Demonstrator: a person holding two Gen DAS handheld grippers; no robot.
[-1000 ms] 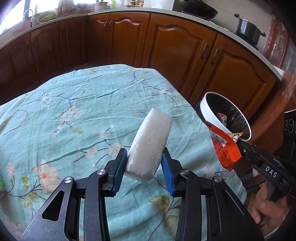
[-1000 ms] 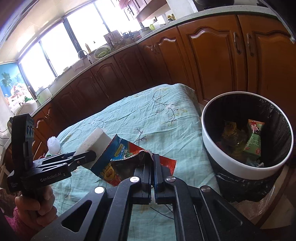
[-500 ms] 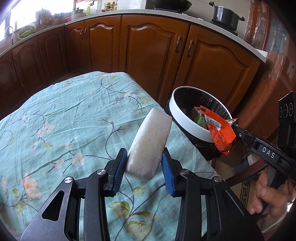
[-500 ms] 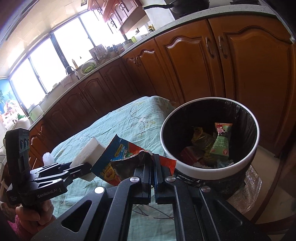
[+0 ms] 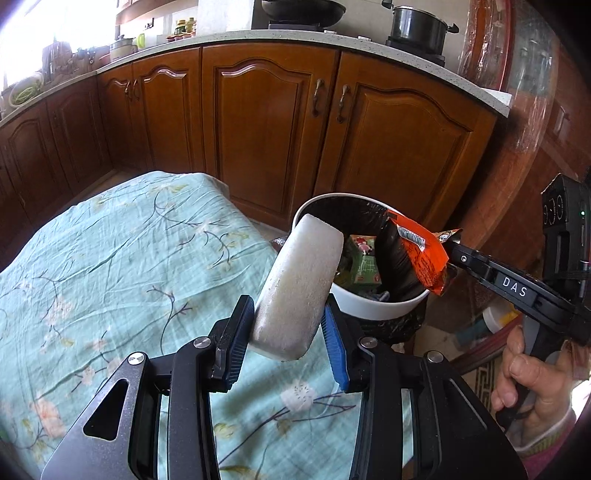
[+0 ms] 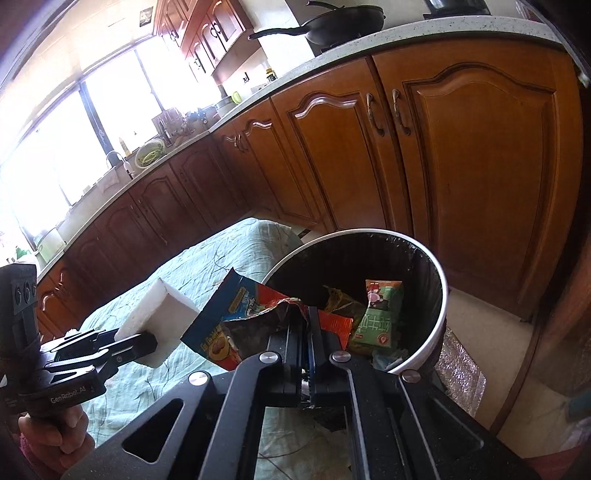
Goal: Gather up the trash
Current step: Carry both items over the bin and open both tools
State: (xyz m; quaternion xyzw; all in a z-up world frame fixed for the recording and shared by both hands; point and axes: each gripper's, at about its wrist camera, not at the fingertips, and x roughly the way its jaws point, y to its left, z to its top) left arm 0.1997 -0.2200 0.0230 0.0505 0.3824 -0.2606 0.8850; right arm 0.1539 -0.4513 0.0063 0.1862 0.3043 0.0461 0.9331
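Observation:
My left gripper is shut on a white foam block, held upright above the table's right edge, just left of the white-rimmed trash bin. My right gripper is shut on a crumpled red-and-blue snack wrapper and holds it over the bin's near rim. In the left wrist view the wrapper hangs over the bin's right side. The foam block also shows in the right wrist view. Several wrappers lie inside the bin.
The table has a teal floral cloth. Brown kitchen cabinets stand behind the bin. The bin stands on the floor off the table's right end. A pot and a wok sit on the counter.
Both grippers have moved right toward the bin. The foam block has gone from over the table to beside the bin's rim, and the wrapper is now over the bin's opening.

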